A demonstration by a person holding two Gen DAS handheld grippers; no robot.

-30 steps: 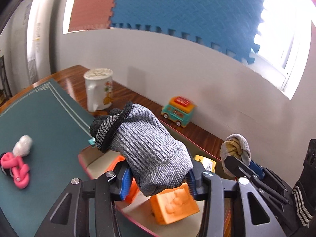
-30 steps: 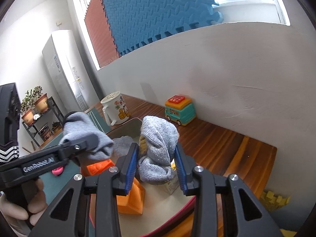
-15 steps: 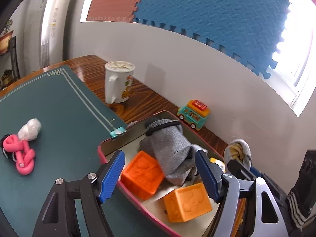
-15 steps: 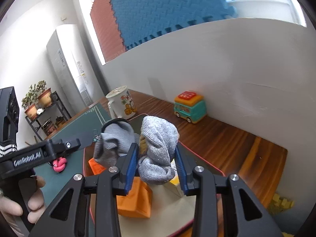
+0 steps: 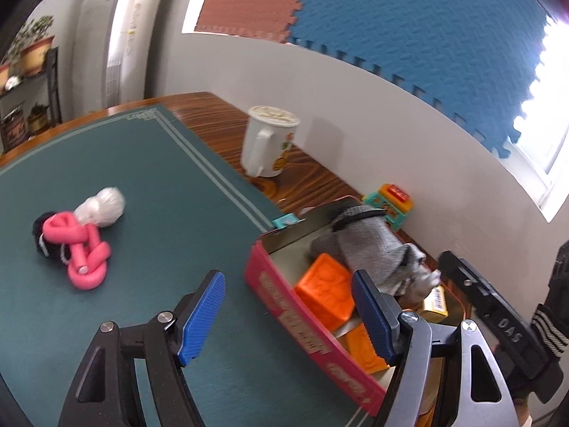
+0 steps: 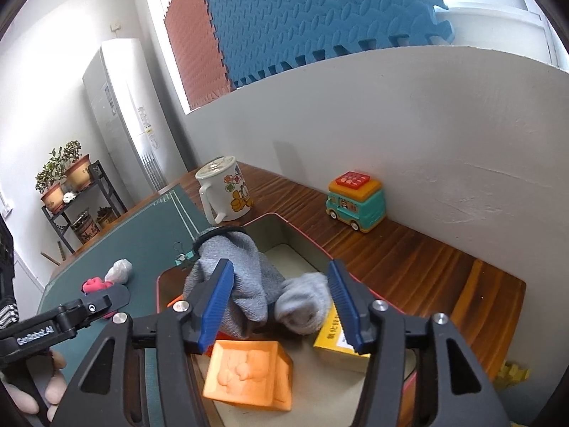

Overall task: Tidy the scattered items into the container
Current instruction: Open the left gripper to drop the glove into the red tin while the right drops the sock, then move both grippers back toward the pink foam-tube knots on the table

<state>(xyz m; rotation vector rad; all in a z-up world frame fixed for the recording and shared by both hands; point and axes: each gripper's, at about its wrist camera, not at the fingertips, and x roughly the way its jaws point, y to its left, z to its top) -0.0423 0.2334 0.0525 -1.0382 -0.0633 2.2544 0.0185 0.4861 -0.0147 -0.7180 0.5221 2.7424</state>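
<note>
Left hand-held gripper (image 5: 288,315): blue pads spread wide, nothing between them, hovering over the green mat (image 5: 142,195) at the near long wall of the pink tin (image 5: 306,334). Right hand-held gripper (image 6: 281,306): also spread, empty, poised above the tin's interior.

Inside the tin: grey sock with black cuff (image 6: 231,267) draped across the middle, a second, smaller grey sock (image 6: 302,306) balled up touching it, two orange blocks (image 5: 325,293) (image 6: 249,373) under and in front of the socks, a yellow box (image 6: 336,341) against the right wall of the tin.

Outside the tin, on the mat, well to its left: pink foam twist (image 5: 83,249) lying on a black item (image 5: 44,235), with a crumpled white wad (image 5: 101,208) touching them. Teal binder clip (image 6: 183,254) just beside the tin's far left corner. White cartoon mug (image 6: 224,188) on the wooden desk (image 6: 409,249) beyond the tin; toy bus (image 6: 355,199) behind the tin, near the wall.
</note>
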